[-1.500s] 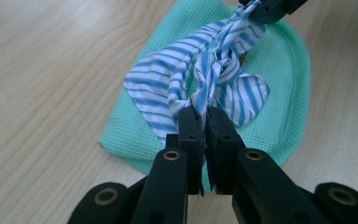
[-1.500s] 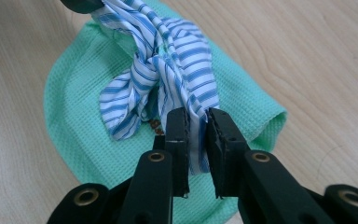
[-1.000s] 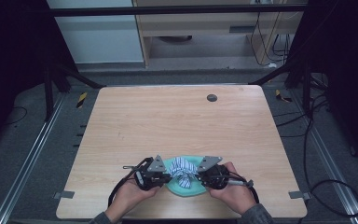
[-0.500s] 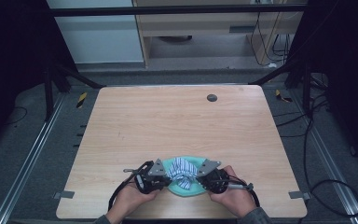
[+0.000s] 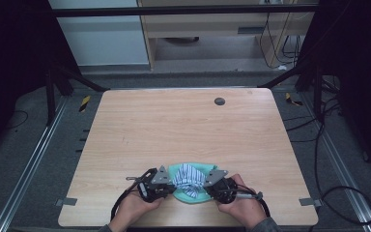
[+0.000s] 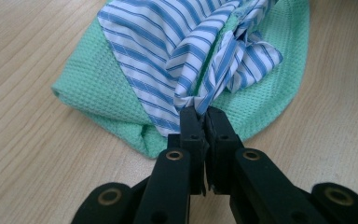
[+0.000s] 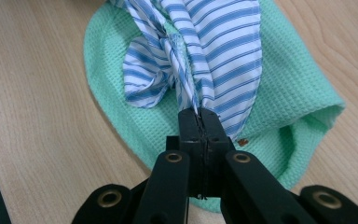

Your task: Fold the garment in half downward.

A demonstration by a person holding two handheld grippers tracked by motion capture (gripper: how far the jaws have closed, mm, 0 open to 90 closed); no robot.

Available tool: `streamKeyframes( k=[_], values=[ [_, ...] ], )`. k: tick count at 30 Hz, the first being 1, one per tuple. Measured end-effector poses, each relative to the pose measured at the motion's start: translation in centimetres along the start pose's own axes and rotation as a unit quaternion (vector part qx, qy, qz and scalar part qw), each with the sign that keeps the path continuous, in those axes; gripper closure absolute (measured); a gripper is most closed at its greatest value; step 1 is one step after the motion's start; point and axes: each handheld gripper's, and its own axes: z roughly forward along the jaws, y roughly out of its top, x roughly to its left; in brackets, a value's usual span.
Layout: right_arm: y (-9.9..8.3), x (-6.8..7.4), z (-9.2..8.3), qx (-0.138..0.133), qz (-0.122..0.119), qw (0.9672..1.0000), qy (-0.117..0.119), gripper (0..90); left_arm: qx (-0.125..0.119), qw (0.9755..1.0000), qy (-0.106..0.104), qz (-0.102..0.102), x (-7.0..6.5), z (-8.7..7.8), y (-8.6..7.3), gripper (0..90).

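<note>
A blue-and-white striped cloth (image 5: 188, 175) is seen at the near edge of the wooden table (image 5: 183, 125), at about 6 o'clock from the table's middle, lying bunched on top of a green waffle-weave cloth (image 5: 193, 195). The green cloth is spread under it and its folded edges come out on both sides.

In the left gripper view, the striped cloth (image 6: 186, 56) is pinched by the left gripper (image 6: 200, 114); the jaws are closed tightly on a gathered fold of it, with the green cloth (image 6: 102, 93) lying below at 9 to 10 o'clock.

In the right gripper view, the right gripper (image 7: 199, 116) is closed in the same way on another fold of the striped cloth (image 7: 223, 51), and the green cloth (image 7: 289, 93) is seen around it.

In the high view, the left gripper (image 5: 166, 181) is held at 9 o'clock of the cloths and the right gripper (image 5: 212, 182) at 3 o'clock, each in one hand. A small dark round mark (image 5: 219, 101) is seen on the table at 12 o'clock, well apart from the cloths.
</note>
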Motion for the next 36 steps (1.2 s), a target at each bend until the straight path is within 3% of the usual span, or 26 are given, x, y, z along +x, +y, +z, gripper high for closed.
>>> streamKeyframes(
  k=[6,8,9,10,12,14,15,16,17,18,19,20,21,22,24,25,29,32,36],
  values=[
    [-0.3,0.2,0.2,-0.001,0.006,0.9999,0.008,89.3,0.0,1.0,0.004,0.004,-0.4,0.0,-0.1,86.0],
    [-0.5,0.1,0.0,-0.015,0.01,0.9998,0.006,77.6,-0.015,0.9995,0.027,-0.002,-0.7,-0.4,-0.2,73.3],
    [-0.5,0.1,0.0,-0.015,0.01,0.9998,0.006,77.6,-0.015,0.9995,0.027,-0.002,-0.7,-0.4,-0.2,67.4],
    [-0.7,0.0,-0.3,-0.026,0.022,0.9994,0.006,65.0,-0.029,0.9988,0.038,-0.011,-0.8,-0.8,-0.5,60.5],
    [-1.1,-0.1,-0.8,-0.033,0.037,0.9988,-0.003,54.9,-0.036,0.9981,0.046,-0.019,-0.9,-1.0,-0.7,46.3],
    [-1.6,-0.5,-1.4,-0.04,0.05,0.9979,-0.012,44.3,-0.043,0.9973,0.054,-0.025,-0.8,-1.6,-1.0,36.7],
    [-1.6,-0.5,-1.4,-0.04,0.05,0.9979,-0.012,44.3,-0.049,0.9966,0.057,-0.032,-0.7,-2.0,-1.2,36.7],
    [-2.1,-1.1,-1.9,-0.046,0.066,0.9965,-0.021,36.9,-0.054,0.996,0.061,-0.038,-0.5,-2.3,-1.4,28.2],
    [-2.1,-1.1,-1.9,-0.046,0.066,0.9965,-0.021,36.9,-0.056,0.9952,0.067,-0.043,-0.2,-2.7,-1.5,28.2],
    [-2.7,-1.8,-2.4,-0.058,0.079,0.9942,-0.045,28.8,-0.065,0.9927,0.086,-0.054,0.5,-3.4,-1.9,21.9],
    [-3.0,-2.2,-2.6,-0.059,0.088,0.9931,-0.051,26.6,-0.067,0.9913,0.094,-0.062,1.0,-3.6,-2.2,18.3],
    [-3.3,-2.7,-2.7,-0.058,0.097,0.9918,-0.06,23.4,-0.067,0.9913,0.094,-0.062,1.0,-3.6,-2.2,15.3],
    [-3.3,-2.7,-2.7,-0.058,0.097,0.9918,-0.06,23.4,-0.065,0.9902,0.101,-0.071,1.7,-3.8,-2.4,15.3],
    [-3.9,-3.7,-2.7,-0.064,0.114,0.9883,-0.08,19.6,-0.065,0.9872,0.112,-0.092,3.0,-4.1,-3.1,13.6],
    [-4.4,-4.7,-2.8,-0.066,0.131,0.9848,-0.094,17.5,-0.062,0.9849,0.122,-0.106,4.2,-4.4,-3.8,12.6],
    [-4.6,-5.2,-2.8,-0.065,0.135,0.9837,-0.099,16.7,-0.062,0.9849,0.122,-0.106,4.2,-4.4,-3.8,12.5],
    [-5.2,-6.6,-2.8,-0.061,0.152,0.9808,-0.106,14.5,-0.057,0.9808,0.137,-0.126,6.2,-5.2,-4.9,12.5],
    [-5.4,-7.1,-2.7,-0.059,0.162,0.9794,-0.105,13.5,-0.051,0.9806,0.14,-0.127,6.7,-5.4,-5.2,12.5],
    [-5.6,-8.2,-2.6,-0.046,0.168,0.9792,-0.105,12.0,-0.032,0.9825,0.141,-0.117,7.3,-5.6,-5.1,12.1]
  ],
)
